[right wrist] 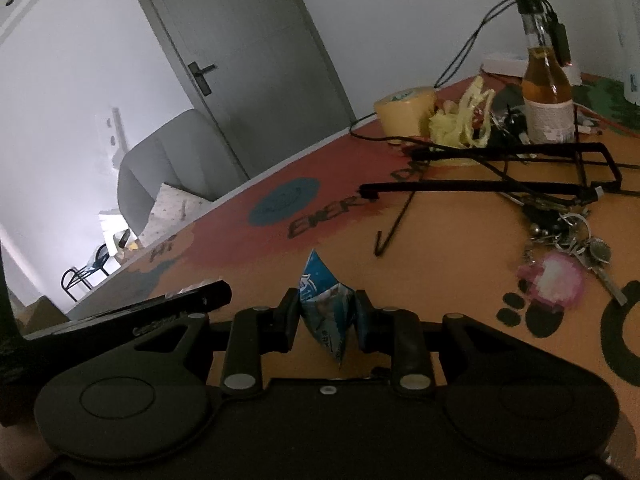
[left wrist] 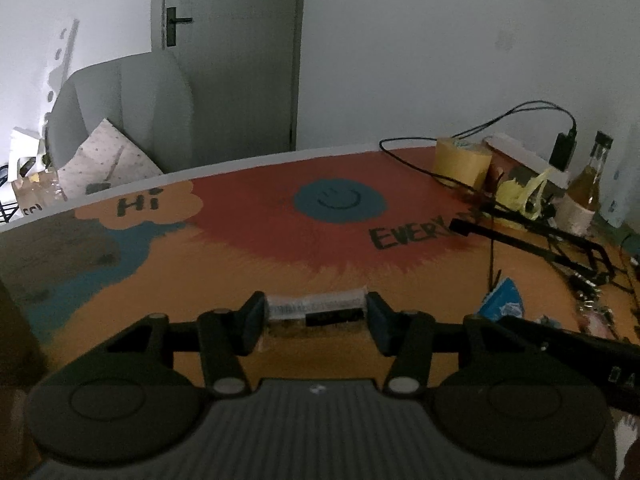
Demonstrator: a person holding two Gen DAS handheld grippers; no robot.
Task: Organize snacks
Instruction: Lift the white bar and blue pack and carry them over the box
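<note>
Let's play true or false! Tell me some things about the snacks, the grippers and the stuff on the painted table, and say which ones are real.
1. The right hand-held gripper pinches a blue snack packet. True.
2. The left hand-held gripper has nothing between its fingers. False: a clear wrapped snack sits between them.
3. The glass bottle lies on its side. False: it stands upright.
4. A bunch of keys lies on the table. True.
5. The door stands wide open. False: it is shut.
</note>
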